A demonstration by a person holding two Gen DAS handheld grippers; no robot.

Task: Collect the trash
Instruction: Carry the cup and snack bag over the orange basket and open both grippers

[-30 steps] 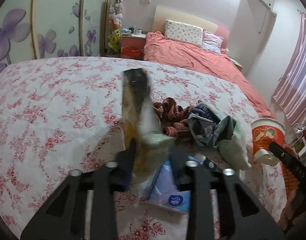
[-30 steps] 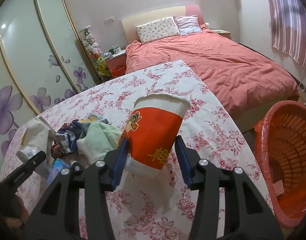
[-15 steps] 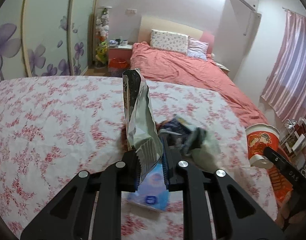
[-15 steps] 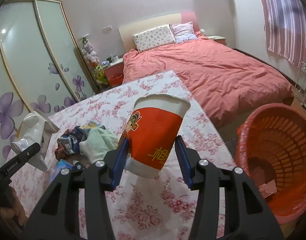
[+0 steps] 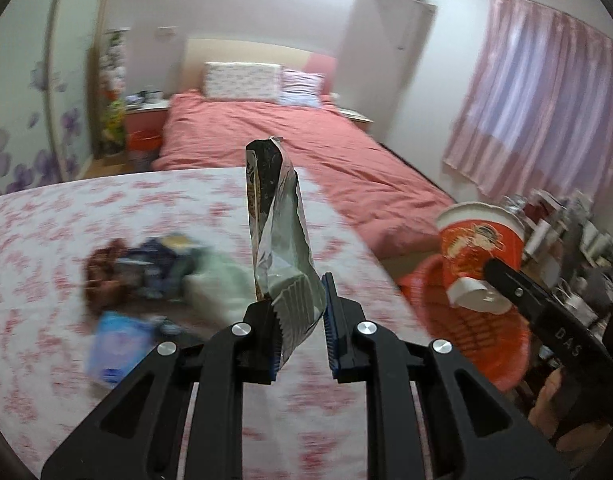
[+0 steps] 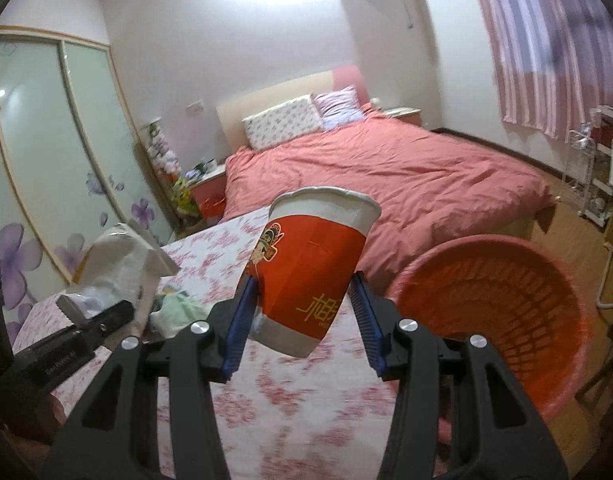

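A crumpled silver foil snack bag [image 5: 282, 240] stands upright in my left gripper [image 5: 299, 316], which is shut on its lower sealed edge above the floral tablecloth [image 5: 106, 216]. In the right wrist view the same bag [image 6: 122, 264] shows at the left. My right gripper [image 6: 304, 320] is shut on a red and white paper cup [image 6: 310, 272], tilted and held by its lower half. From the left wrist the cup [image 5: 480, 244] hangs over the orange-red plastic basket [image 5: 502, 356]. That basket [image 6: 506, 312] stands on the floor to the right of the table, with a small scrap in it.
A blurred heap of cloth and wrappers [image 5: 146, 264], a pale green cloth [image 5: 222, 284] and a blue tissue pack [image 5: 118, 340] lie on the table. A red-covered bed [image 6: 406, 168] fills the room behind. A wire rack [image 6: 602, 168] stands at the far right.
The left jaws closed on the snack bag and lifted it off the table. Both grippers rose and swung right, bringing the basket closer. The cup stayed gripped.
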